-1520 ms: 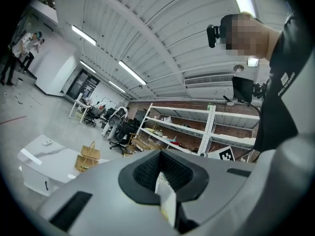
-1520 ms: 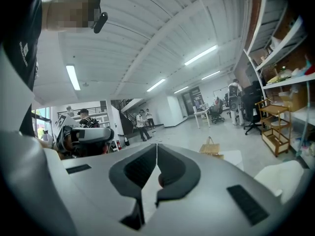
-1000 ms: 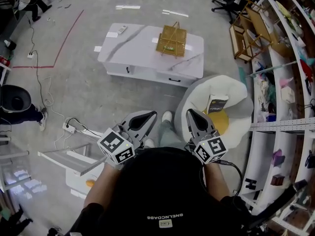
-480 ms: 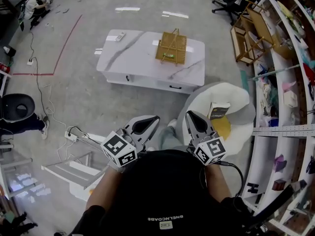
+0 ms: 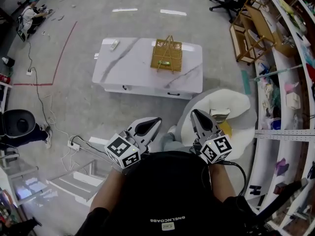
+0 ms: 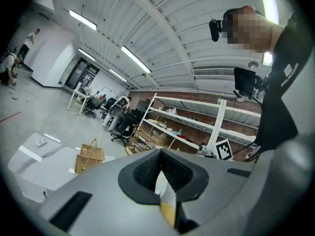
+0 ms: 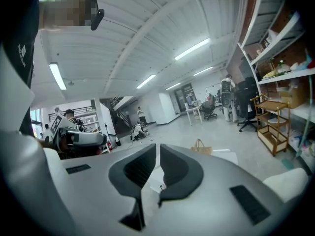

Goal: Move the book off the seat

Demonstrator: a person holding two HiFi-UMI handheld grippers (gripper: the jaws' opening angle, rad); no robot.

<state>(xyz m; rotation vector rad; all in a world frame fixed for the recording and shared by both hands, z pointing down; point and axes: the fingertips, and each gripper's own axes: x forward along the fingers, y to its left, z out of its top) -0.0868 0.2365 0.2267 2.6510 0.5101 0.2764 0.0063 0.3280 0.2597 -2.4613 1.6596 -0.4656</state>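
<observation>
Dark-covered book [image 5: 219,114]: head view only

The book [image 5: 220,115] sits in the hollow of the seat [image 5: 236,96], toward its back, propped up rather than lying flat. It is small, with a pale top face and a darker band below; its cover print is too small to read. Its lower edge rests on a yellow cushion [image 5: 226,130] that fills the bottom of the seat. The seat is a round, white, soft-looking tub with a thick rolled rim, standing on the grey floor [image 5: 74,102].
</observation>
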